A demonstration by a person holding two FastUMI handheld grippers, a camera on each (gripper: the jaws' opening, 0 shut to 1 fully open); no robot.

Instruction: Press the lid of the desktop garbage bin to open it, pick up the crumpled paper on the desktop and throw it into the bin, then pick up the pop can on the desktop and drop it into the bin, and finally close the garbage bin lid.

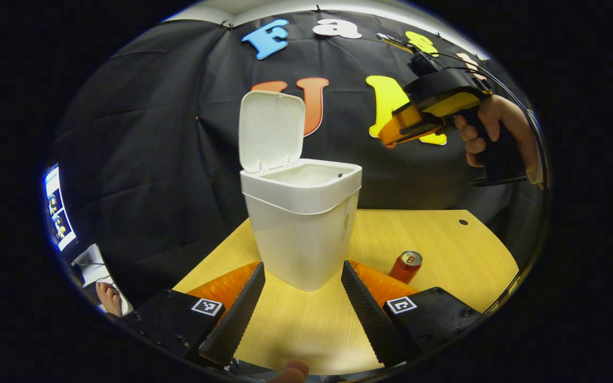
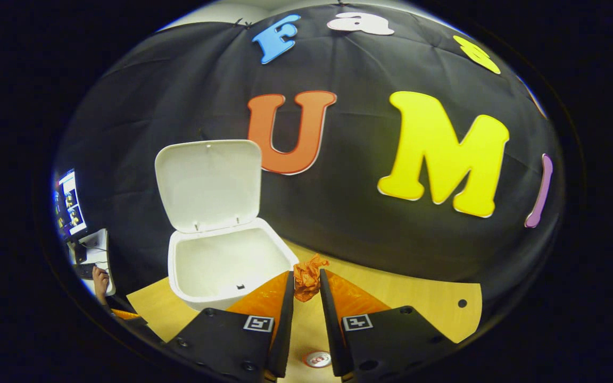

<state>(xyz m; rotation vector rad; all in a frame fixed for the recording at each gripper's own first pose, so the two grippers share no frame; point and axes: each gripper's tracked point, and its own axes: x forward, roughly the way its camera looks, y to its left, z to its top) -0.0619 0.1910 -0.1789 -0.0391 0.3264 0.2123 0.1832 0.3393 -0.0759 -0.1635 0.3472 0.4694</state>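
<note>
Now the right gripper [image 2: 306, 290], pinching the crumpled paper [image 2: 308, 276] beside the open bin [image 2: 221, 266], should come over the mouth before it lets go, while the left gripper [image 1: 301, 292] waits spread.

A white garbage bin [image 1: 301, 229] with its white lid [image 1: 271, 130] and pale white inside stands on a light, yellowish wood-grain counter [image 1: 418, 234] pierced by one small dark hole, against the booth's black cloth wall [image 1: 152, 138]. A red pop can [image 1: 405, 266] with a silvery top sits on the counter, while the crumpled paper [image 2: 306, 277] is orange. The right hand-held gripper [image 1: 391, 139] seen from the left gripper view has a black-and-yellow body with an orange front, and black blocks beside each camera's fingers carry small black-and-white square markers [image 1: 207, 306].
</note>
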